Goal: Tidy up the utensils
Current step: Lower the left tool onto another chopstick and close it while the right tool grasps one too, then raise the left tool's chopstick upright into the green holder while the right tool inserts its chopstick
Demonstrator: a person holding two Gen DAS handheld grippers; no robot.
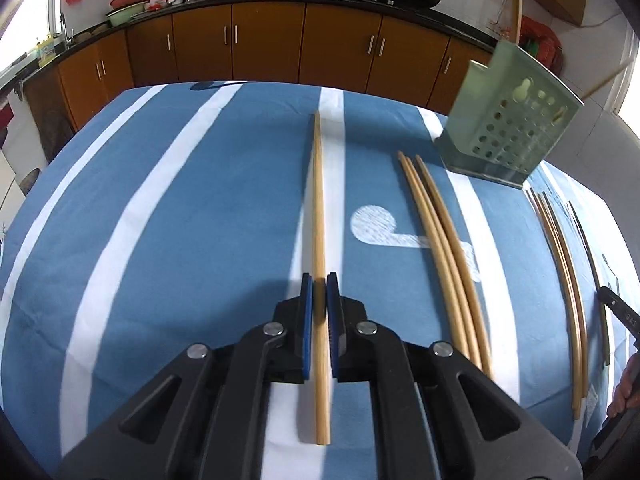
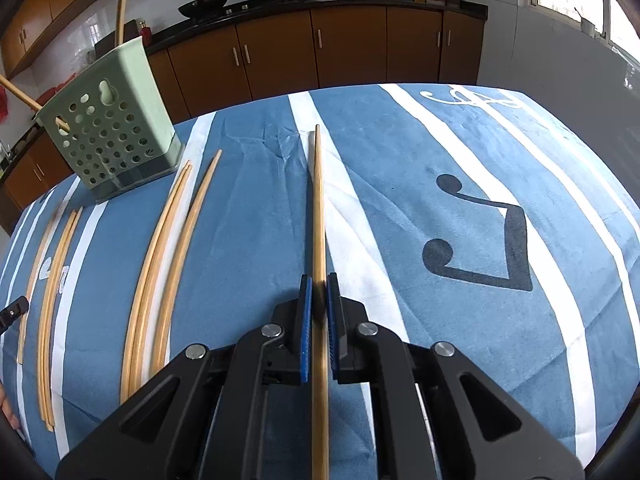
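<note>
Each gripper is clenched on 1 bamboo chopstick: the left gripper (image 1: 319, 286) pinches a chopstick (image 1: 319, 208) that runs straight ahead over the cloth, and the right gripper (image 2: 319, 286) pinches its own chopstick (image 2: 319, 208) the same way. More loose chopsticks (image 2: 160, 264) lie side by side on the table between the 2 grippers, near the green perforated holder (image 2: 108, 136), which already has 2 sticks leaning out of its top. The sticks are thin, smooth and gripped near one end, so I judge either could pivot or slip between the blue pads when lifted, and a long free end could knock the light holder over or miss its opening. The table wears a blue tablecloth (image 2: 460, 140) with white stripes and music-note prints, creased in places. Behind stand brown kitchen cabinets (image 1: 264, 40) under a dark counter with woks
</note>
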